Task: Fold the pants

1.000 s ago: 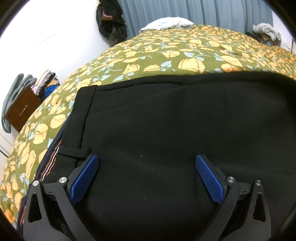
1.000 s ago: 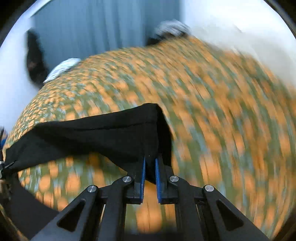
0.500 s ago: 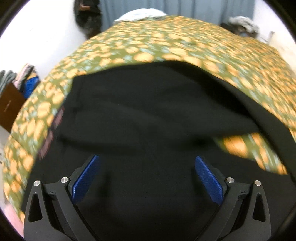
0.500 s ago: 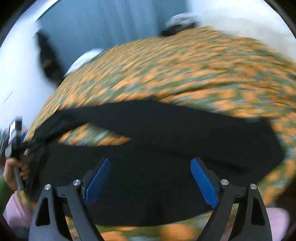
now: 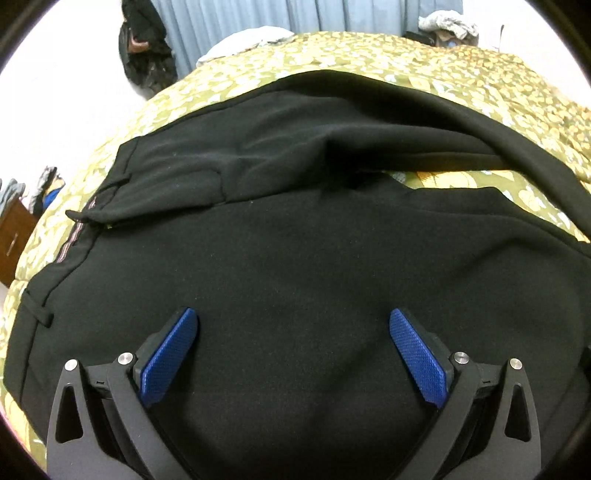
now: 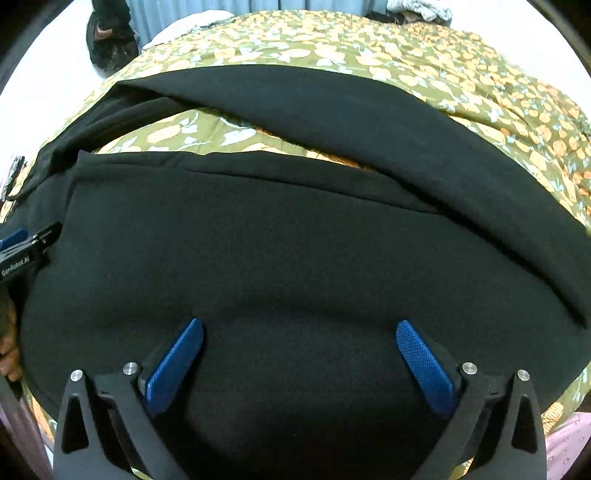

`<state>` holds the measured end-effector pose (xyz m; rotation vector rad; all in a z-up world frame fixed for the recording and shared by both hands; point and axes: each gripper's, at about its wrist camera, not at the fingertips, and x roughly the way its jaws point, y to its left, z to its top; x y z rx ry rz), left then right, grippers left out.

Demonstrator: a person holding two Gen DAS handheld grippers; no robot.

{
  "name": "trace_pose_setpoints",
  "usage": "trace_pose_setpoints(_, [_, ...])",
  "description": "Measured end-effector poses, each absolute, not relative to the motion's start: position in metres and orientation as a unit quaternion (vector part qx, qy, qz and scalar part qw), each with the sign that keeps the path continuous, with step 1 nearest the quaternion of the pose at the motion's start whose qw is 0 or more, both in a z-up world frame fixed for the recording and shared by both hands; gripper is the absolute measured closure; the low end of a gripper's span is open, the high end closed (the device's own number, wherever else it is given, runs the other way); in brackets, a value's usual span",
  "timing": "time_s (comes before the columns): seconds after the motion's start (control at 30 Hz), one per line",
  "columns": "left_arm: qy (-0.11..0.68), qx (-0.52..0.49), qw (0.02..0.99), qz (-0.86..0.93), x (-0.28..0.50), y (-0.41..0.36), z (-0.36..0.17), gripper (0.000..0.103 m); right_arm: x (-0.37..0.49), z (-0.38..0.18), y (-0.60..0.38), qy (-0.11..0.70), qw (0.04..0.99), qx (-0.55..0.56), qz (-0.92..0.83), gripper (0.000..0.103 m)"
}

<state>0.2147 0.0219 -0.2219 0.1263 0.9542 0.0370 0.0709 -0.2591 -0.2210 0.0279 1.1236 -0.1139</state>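
Black pants (image 5: 295,258) lie spread on a bed with a green and orange floral cover (image 5: 369,51). The waistband with a striped inner band (image 5: 74,236) is at the left in the left wrist view. One leg lies near, the other (image 6: 369,122) angles away behind a strip of bare cover. My left gripper (image 5: 293,325) is open and empty just above the seat of the pants. My right gripper (image 6: 299,332) is open and empty above the near leg. The left gripper's tip (image 6: 26,251) shows at the left edge of the right wrist view.
Blue-grey curtains (image 5: 295,14) hang behind the bed. A dark bag (image 5: 144,48) hangs on the white wall at the far left. A wooden cabinet with clothes on it (image 5: 14,229) stands left of the bed. Clothes are heaped at the far right corner (image 5: 447,22).
My right gripper was shut on a pant leg end a second ago; it has opened and let go. The pants now lie with both legs apart on the bed.
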Motion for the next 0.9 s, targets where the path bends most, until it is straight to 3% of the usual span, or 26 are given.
trace_pose_setpoints(0.9, [0.449,0.073,0.89,0.029,0.2105,0.0142,-0.2217,0.001,0.0674,-0.2242,-0.2551,0.512,0.857,0.005,-0.059,0.0])
